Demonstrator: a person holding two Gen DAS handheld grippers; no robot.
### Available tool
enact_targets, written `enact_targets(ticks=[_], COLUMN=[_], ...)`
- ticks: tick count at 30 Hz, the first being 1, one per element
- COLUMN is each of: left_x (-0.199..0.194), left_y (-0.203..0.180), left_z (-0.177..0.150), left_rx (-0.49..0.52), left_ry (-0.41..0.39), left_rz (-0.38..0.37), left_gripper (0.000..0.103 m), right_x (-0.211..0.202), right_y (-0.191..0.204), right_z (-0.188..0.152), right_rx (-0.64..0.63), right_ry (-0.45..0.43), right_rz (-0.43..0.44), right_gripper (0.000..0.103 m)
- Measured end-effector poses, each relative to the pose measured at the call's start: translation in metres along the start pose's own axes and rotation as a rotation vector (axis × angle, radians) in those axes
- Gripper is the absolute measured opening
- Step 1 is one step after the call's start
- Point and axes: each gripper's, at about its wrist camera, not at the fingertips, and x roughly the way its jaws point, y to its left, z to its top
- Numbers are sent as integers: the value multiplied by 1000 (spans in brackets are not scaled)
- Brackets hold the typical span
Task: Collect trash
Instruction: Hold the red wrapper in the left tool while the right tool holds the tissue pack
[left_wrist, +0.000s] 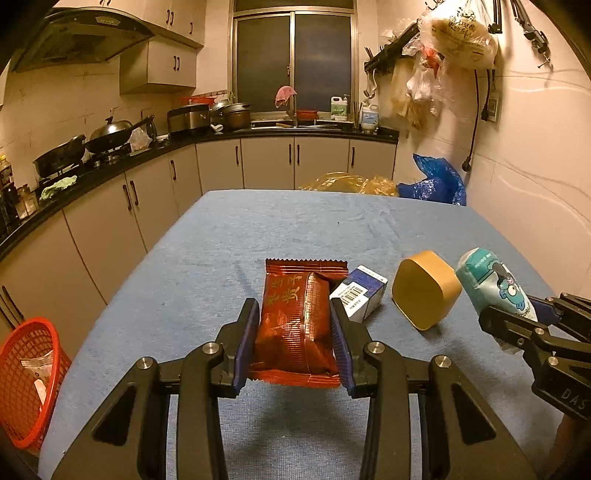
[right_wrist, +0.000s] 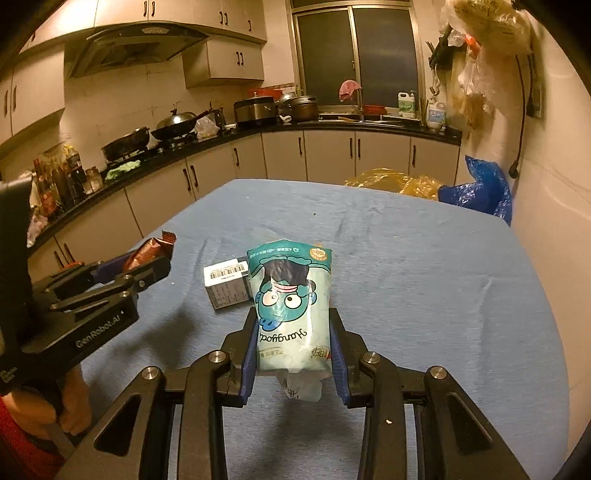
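My left gripper (left_wrist: 294, 306) is shut on a red snack wrapper (left_wrist: 295, 325), held lifted over the blue table (left_wrist: 221, 240). My right gripper (right_wrist: 294, 317) is shut on a teal cartoon-printed pouch (right_wrist: 291, 306), also raised. In the left wrist view the right gripper (left_wrist: 517, 314) shows at the right edge with that pouch (left_wrist: 491, 280). The left gripper (right_wrist: 144, 266) with the wrapper (right_wrist: 155, 247) appears at the left of the right wrist view. A small white and blue carton (left_wrist: 360, 297) (right_wrist: 227, 284) and a yellow tub (left_wrist: 424, 288) lie on the table.
A red mesh basket (left_wrist: 26, 376) with some scraps stands on the floor left of the table. Yellow (left_wrist: 351, 182) and blue (left_wrist: 436, 181) plastic bags sit past the table's far edge. Kitchen counters with pots run along the left and back walls. A hand (right_wrist: 74, 402) grips the left tool.
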Motion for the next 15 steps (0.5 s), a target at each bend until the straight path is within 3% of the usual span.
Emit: enact_targets(ticks=[10,15], left_x=[0,-2], left_y=[-1,-1], left_z=[1,1], left_rx=[7,4], left_ry=[0,-6], left_rz=[10,22], left_gripper=[37,37], right_x=[-4,-8], right_y=[10,16], right_z=[-2,-2], right_rx=[-44,-75], right_ry=[-20,-46], right_rz=[-57,-138], right_gripper=[38,39])
